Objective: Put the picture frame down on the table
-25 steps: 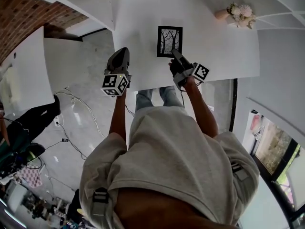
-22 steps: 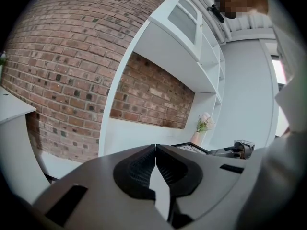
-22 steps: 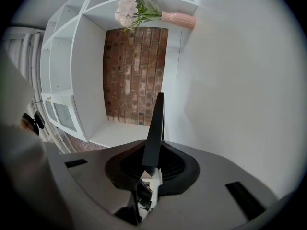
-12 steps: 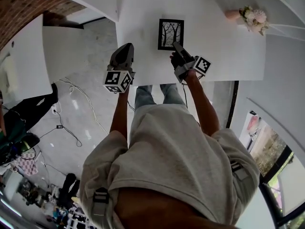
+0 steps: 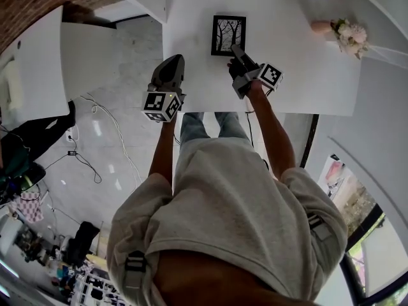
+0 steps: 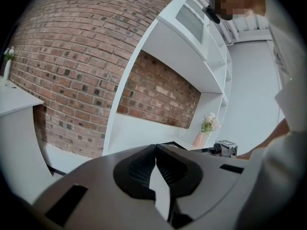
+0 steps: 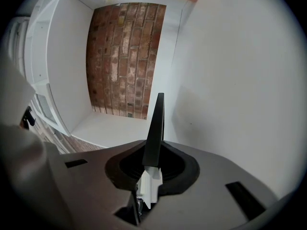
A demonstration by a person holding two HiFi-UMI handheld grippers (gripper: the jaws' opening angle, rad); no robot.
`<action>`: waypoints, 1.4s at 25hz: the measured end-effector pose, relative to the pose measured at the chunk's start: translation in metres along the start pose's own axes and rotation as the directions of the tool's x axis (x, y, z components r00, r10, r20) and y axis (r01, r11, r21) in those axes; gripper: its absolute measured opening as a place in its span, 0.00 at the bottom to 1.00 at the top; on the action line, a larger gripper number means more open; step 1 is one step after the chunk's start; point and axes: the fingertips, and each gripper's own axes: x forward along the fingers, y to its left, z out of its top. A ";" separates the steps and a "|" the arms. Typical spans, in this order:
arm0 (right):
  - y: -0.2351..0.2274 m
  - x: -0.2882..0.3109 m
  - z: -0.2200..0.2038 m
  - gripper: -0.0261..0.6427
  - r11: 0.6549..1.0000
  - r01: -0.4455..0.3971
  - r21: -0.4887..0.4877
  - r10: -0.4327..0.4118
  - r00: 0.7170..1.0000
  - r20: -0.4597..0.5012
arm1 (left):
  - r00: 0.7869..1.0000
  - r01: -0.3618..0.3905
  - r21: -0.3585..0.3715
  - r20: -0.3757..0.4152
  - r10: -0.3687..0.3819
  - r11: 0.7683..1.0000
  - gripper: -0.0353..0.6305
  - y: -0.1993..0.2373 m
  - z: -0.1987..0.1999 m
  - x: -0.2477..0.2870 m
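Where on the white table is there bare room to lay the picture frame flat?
The table is mostly bare: a wide patch between the picture frame and the flower vase, and a narrower strip between the frame and the table's left edge, ahead of the left claw. Only the vase's corner is occupied; the right claw grips the frame.

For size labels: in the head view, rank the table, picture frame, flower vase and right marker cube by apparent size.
table
picture frame and flower vase: too alike to rank
right marker cube

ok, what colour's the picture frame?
Black frame, black-and-white tree print inside; head view shows it best.
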 end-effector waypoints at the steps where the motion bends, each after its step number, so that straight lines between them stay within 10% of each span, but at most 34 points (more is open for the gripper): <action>1: 0.000 0.005 0.001 0.13 1.000 0.004 -0.006 -0.004 1.000 -0.003 | 1.000 -0.002 -0.001 0.001 0.002 1.000 0.08 0.000 0.000 0.000; 28: -0.008 0.067 0.020 0.14 0.990 0.101 -0.104 -0.096 0.994 0.053 | 1.000 -0.014 -0.018 -0.002 0.014 1.000 0.08 0.001 -0.010 -0.021; 35: -0.001 0.070 0.016 0.34 0.964 0.118 -0.237 -0.119 0.993 0.013 | 1.000 -0.006 -0.015 -0.002 0.006 1.000 0.08 0.000 -0.009 -0.021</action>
